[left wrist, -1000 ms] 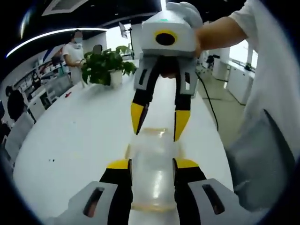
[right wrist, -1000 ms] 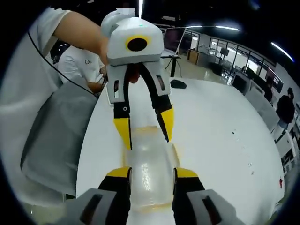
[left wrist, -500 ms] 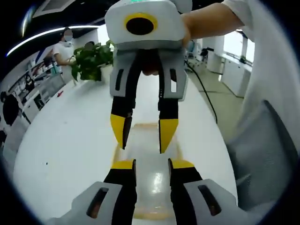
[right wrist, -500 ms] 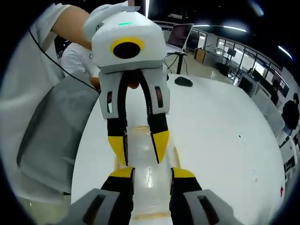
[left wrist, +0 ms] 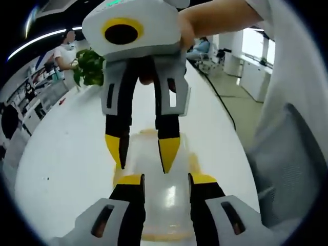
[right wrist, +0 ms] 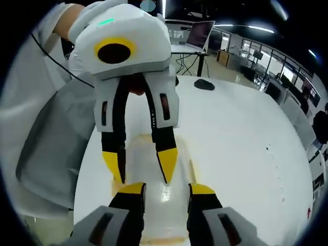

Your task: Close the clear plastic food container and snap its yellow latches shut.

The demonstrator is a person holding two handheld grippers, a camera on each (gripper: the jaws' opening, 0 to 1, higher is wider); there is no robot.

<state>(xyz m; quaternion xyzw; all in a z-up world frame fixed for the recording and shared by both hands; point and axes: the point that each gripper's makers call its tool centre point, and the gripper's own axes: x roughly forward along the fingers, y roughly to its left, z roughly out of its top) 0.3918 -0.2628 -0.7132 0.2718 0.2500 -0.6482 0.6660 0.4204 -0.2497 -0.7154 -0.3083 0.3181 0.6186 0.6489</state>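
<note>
Left gripper view, nearest: left gripper [left wrist: 165, 180], yellow-tipped jaws parted, nothing pinched, poised over the clear plastic food container [left wrist: 154, 205] lying on the white table [left wrist: 66, 154]. Yellow latch [left wrist: 192, 163] at the container's right edge, pressed or loose not clear. Just beyond, pointing back at the camera: right gripper [left wrist: 142, 152], jaws spread, tips close to the lid, contact uncertain. Farther: potted plant [left wrist: 88, 70] on the table's far end, a standing person [left wrist: 61, 51] behind it.

Right gripper view, nearest: right gripper [right wrist: 165, 188], jaws apart over the container [right wrist: 146, 169]; opposite, left gripper [right wrist: 139, 165] open, tips near the lid. Farther off: computer mouse [right wrist: 205, 84] on the table [right wrist: 236, 133], laptop [right wrist: 197, 36] beyond
</note>
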